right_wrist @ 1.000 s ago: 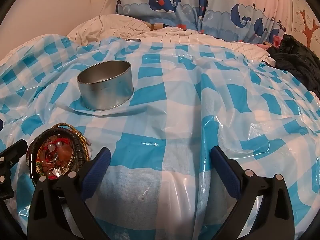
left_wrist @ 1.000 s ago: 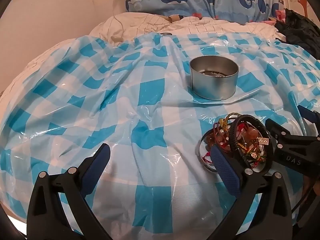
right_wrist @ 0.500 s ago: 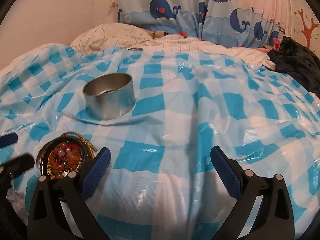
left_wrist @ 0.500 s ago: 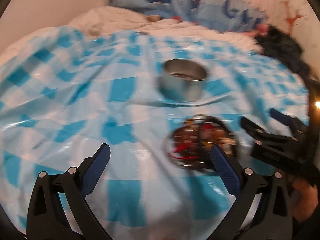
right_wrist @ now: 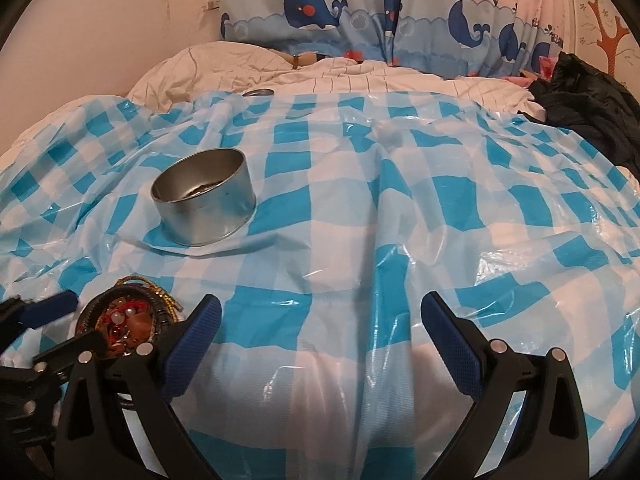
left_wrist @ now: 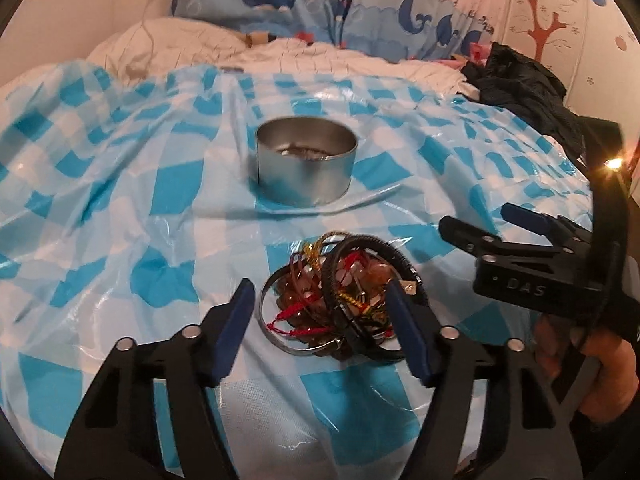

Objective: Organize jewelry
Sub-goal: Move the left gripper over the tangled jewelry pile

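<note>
A tangled heap of jewelry (left_wrist: 344, 292), with black cords, red threads, gold chain and amber beads, lies in a low metal lid on the blue checked plastic sheet. My left gripper (left_wrist: 324, 300) is open with its blue pads on either side of the heap's near part. A round metal tin (left_wrist: 306, 170) stands beyond it and holds something small. My right gripper (right_wrist: 320, 316) is open and empty over bare sheet; it also shows in the left wrist view (left_wrist: 500, 224). The heap (right_wrist: 124, 322) and the tin (right_wrist: 204, 196) show at the left of the right wrist view.
The sheet (right_wrist: 400, 208) covers a soft, wrinkled bed. White bedding (right_wrist: 320, 76) and a whale-print curtain (right_wrist: 380, 12) are at the back. A black garment (right_wrist: 588, 92) lies at the far right. A small flat metal disc (right_wrist: 258, 92) sits at the sheet's far edge.
My left gripper has swung right and closed in on the jewelry heap, which now lies between its pads. The right gripper has pulled back slightly.
</note>
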A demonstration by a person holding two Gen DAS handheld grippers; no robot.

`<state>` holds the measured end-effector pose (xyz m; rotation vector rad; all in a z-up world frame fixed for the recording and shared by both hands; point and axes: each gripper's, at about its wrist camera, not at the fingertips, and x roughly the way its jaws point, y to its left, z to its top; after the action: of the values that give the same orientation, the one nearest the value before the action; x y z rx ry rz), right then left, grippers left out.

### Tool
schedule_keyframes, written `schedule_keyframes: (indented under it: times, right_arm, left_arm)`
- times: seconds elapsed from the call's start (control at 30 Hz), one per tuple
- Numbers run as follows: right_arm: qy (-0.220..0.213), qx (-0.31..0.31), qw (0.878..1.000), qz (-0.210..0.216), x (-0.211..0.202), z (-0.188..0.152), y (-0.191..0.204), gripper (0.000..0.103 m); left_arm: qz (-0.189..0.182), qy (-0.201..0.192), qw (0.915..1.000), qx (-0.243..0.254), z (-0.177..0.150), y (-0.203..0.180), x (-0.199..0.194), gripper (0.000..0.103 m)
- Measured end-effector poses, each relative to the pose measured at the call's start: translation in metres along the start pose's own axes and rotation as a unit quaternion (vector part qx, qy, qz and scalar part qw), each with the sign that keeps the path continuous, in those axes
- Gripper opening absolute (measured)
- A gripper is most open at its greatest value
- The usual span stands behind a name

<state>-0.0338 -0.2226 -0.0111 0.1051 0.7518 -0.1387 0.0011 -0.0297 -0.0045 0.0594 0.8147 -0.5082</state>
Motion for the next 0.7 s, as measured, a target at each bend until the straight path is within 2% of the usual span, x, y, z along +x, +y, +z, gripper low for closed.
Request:
schedule_keyframes:
  times: [0.43,0.7]
  right_arm:
    - [0.012,0.001,1.000,0.005,0.0061,-0.0027,0.0022,0.096]
    - [0.013,0.000,1.000,0.004,0.0071,-0.0035,0.0029,0.096]
  left_arm:
    - [0.020,-0.002,0.9998,-0.004,0.0012,-0.0018,0.0000,0.060]
    - [0.031,-0.011,0.9994,-0.009,0.0033,-0.0018,-0.0014,0.072]
